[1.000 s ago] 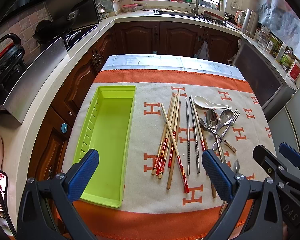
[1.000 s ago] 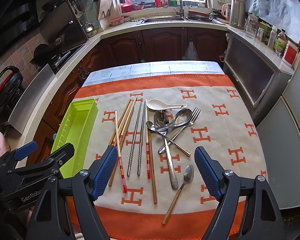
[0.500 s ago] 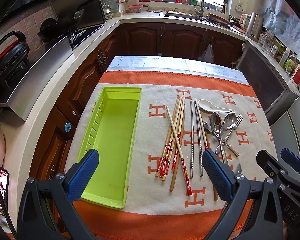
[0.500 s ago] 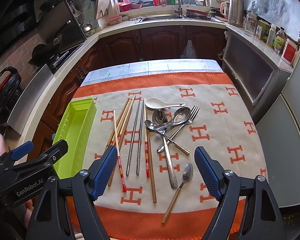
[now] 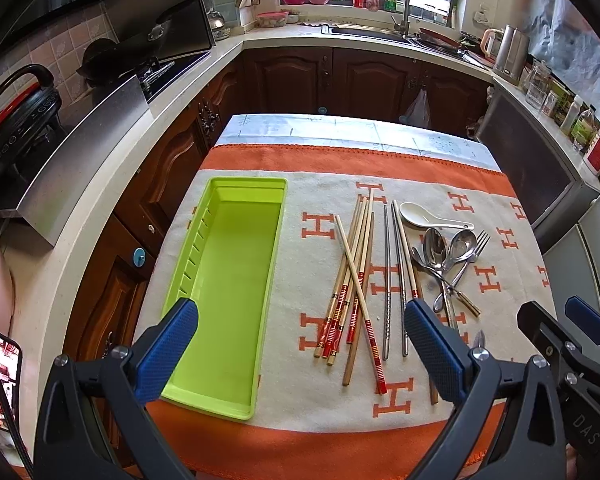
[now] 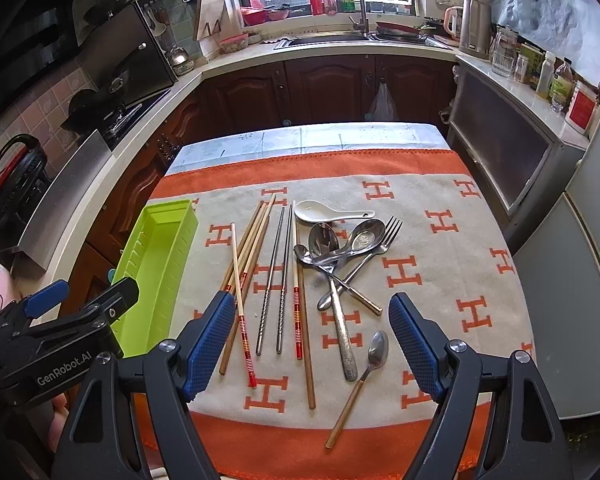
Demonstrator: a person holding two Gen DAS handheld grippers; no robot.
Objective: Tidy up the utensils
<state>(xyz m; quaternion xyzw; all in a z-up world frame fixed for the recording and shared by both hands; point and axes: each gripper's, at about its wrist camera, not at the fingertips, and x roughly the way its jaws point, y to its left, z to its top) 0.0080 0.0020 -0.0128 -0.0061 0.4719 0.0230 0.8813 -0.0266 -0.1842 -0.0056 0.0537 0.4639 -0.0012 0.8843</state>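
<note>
Nothing sorted yet: my green tray (image 5: 224,292) sits empty at the frame's left, while chopsticks (image 5: 356,280) and spoons (image 6: 332,252) (one fork too) lie mid-cloth. Left gripper (image 5: 300,354) and right gripper (image 6: 312,344) hover, jaws wide, holding nothing.

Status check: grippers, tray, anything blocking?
Left gripper and right gripper open, holding nothing. Green tray holds nothing; chopsticks, spoons, fork loose on cloth. Spoons and fork overlap.
</note>
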